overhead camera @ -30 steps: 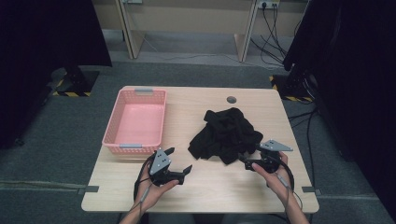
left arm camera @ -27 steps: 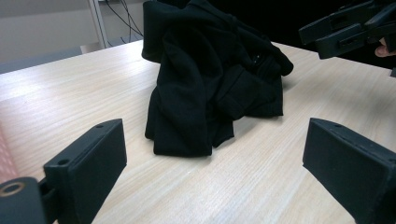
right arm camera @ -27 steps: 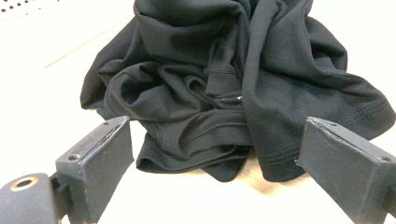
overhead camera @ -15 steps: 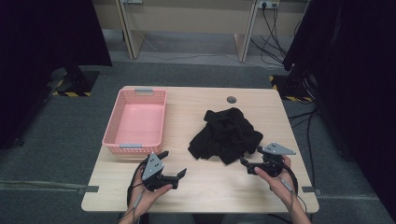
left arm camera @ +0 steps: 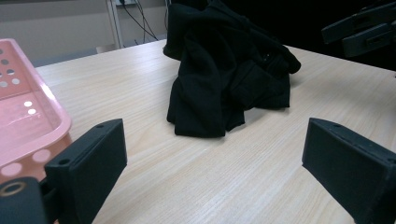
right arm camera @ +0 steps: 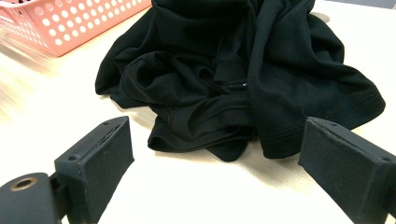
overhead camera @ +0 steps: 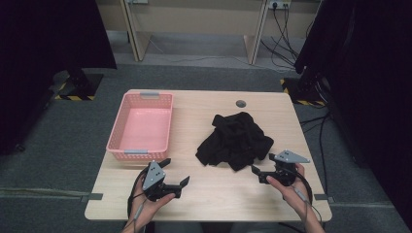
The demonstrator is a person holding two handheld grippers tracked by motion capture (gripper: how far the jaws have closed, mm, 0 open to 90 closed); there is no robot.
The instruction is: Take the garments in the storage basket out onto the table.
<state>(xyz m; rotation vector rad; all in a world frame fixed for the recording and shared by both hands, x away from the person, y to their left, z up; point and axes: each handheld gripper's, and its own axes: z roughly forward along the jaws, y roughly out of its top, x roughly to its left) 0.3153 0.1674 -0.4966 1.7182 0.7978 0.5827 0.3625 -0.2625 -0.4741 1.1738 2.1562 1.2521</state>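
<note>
Left gripper fingers spread wide, nothing between them, just bare tabletop. Held low above the front-left part of the tabletop by the person's left hand, grey three-cornered plate on top, cable trailing down toward the front edge. In the left gripper view the fingers aim across the wood at the black garment, which sits well ahead of them; no contact.

Right gripper fingers also released, wide gap, nothing gripped. Held by the right hand at the front-right of the tabletop, pointing left toward the garment. In the right gripper view the garment's near hem lies just beyond the fingertips, near but apart; strip of bare wood between.

Black garment: crumpled heap, folds piled on each other, stitched hem visible on the side nearer the right gripper. Sits right of centre on the tabletop, roughly between the two grippers but farther back, closer to the right one.

Pink basket: perforated walls, grey handles at the near and far ends, on the left half of the tabletop, well apart from the garment. Left gripper is just in front of its near-right corner; basket rim shows at the left edge of the left gripper view.

Small round grey grommet in the tabletop behind the garment. Grey carpet floor around the tabletop.
</note>
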